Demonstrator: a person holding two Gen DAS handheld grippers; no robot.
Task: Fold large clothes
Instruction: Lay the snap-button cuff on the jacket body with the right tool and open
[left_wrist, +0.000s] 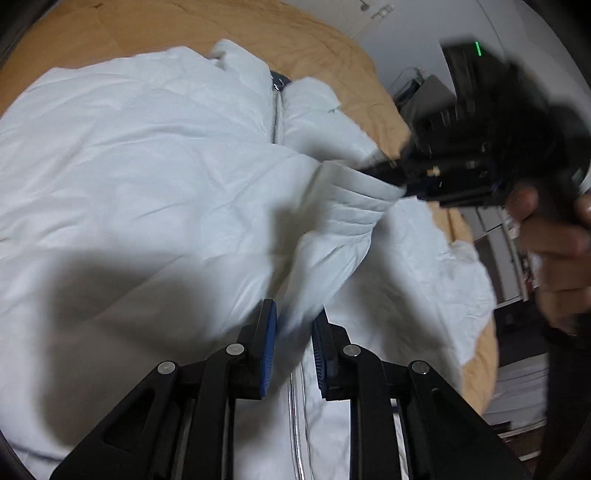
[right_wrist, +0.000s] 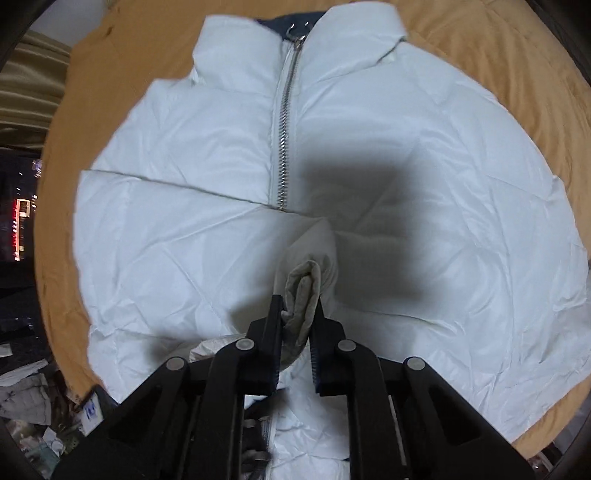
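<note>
A white puffer jacket (right_wrist: 406, 147) lies front up on a tan bedspread (right_wrist: 498, 44), its metal zipper (right_wrist: 284, 129) closed up to the collar. My right gripper (right_wrist: 297, 306) points steeply down over the jacket's middle, shut on the ribbed grey cuff (right_wrist: 303, 291) of a sleeve folded across the chest. The left wrist view shows the same jacket (left_wrist: 147, 166), with the right gripper (left_wrist: 391, 173) pinching the cuff (left_wrist: 354, 199) and a hand (left_wrist: 554, 243) holding that gripper. My left gripper (left_wrist: 293, 343) is lower on the same sleeve, its blue pads close together with white fabric filling the gap.
The bedspread's edge (left_wrist: 484, 369) runs along the right in the left wrist view, with shelving (left_wrist: 498, 258) and a dark device with a green light (left_wrist: 478, 48) beyond. Papers and clutter (right_wrist: 29, 398) lie off the bed at lower left in the right wrist view.
</note>
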